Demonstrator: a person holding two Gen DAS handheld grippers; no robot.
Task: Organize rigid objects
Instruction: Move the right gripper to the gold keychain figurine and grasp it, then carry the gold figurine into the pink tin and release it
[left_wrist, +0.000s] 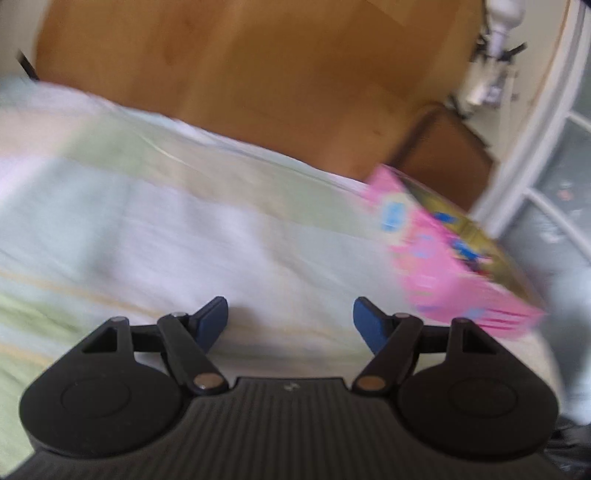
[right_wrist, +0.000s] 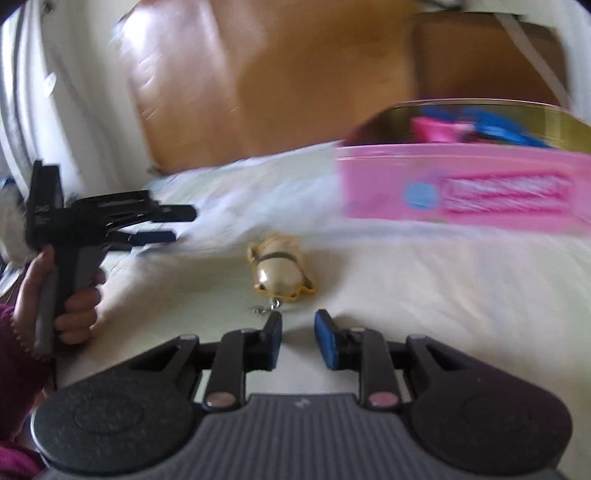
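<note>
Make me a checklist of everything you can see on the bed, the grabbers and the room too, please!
Surface: bed sheet, pale, with faint green and cream stripes; blurred.
Job's things: pink box, open, with blue and pink items inside; gold toy keychain lying on the sheet, just ahead of the right hand-held gripper.
Clutter: nothing seen.
Grippers: right hand-held gripper slightly open, empty; left hand-held gripper wide open, empty, the pink box to its right.
Cables: nothing seen.
Surroundings: wooden floor, brown box, white door frame.
</note>
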